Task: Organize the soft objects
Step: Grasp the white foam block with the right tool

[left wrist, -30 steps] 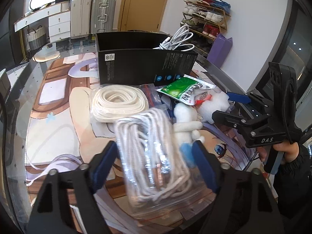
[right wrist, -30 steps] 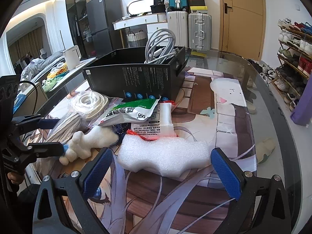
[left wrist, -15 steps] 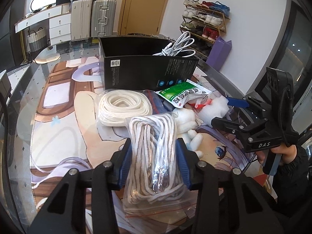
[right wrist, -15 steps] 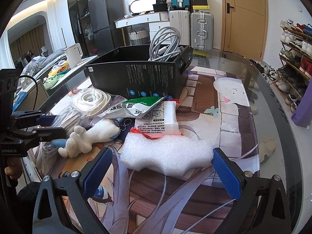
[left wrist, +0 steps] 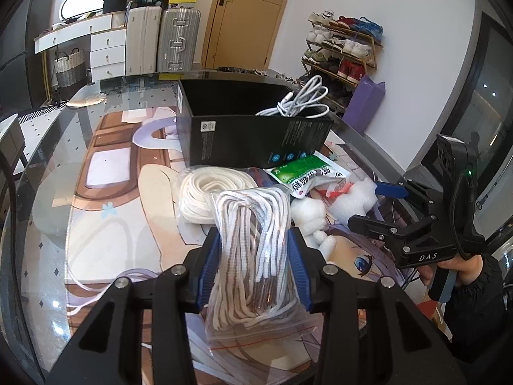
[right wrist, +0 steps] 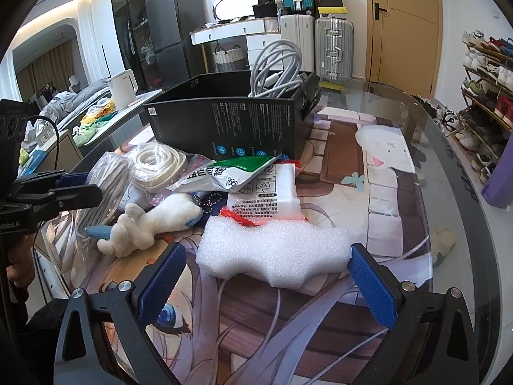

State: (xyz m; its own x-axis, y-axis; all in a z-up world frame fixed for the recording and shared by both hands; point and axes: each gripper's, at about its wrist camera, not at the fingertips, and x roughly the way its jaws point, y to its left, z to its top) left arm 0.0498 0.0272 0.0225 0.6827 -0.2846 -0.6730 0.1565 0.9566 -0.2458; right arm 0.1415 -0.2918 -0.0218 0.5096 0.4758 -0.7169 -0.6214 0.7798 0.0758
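1. The left gripper [left wrist: 253,266] had closed over the last second: its blue-padded fingers [left wrist: 210,266], spread wide on either side of the clear plastic zip bag of white-and-grey cord [left wrist: 253,250] a second before, now pinched that bag at its middle, the plastic bulging between them.
2. The bag appeared to ride higher in the left wrist view than before, so I judged it was being raised off the glass-topped bench with the cartoon mat [left wrist: 105,199], though its lower edge might still have touched.
3. The right gripper [right wrist: 267,282] had not altered its spread; its fingers [right wrist: 162,284] stood wide apart around the white foam block [right wrist: 275,253], which lay on the bench just ahead of them, ungripped.
4. The remaining soft things lay in the pile beside the bag: the bagged coil of cream rope [left wrist: 205,189], the white plush toy [right wrist: 154,221] and the green-and-white packet [left wrist: 304,173].
5. The open black cardboard box [left wrist: 253,134], already holding a white cable [left wrist: 298,102], stood just behind the pile; I took it for the bag's likely destination, so one item was in hand and the rest unsorted.
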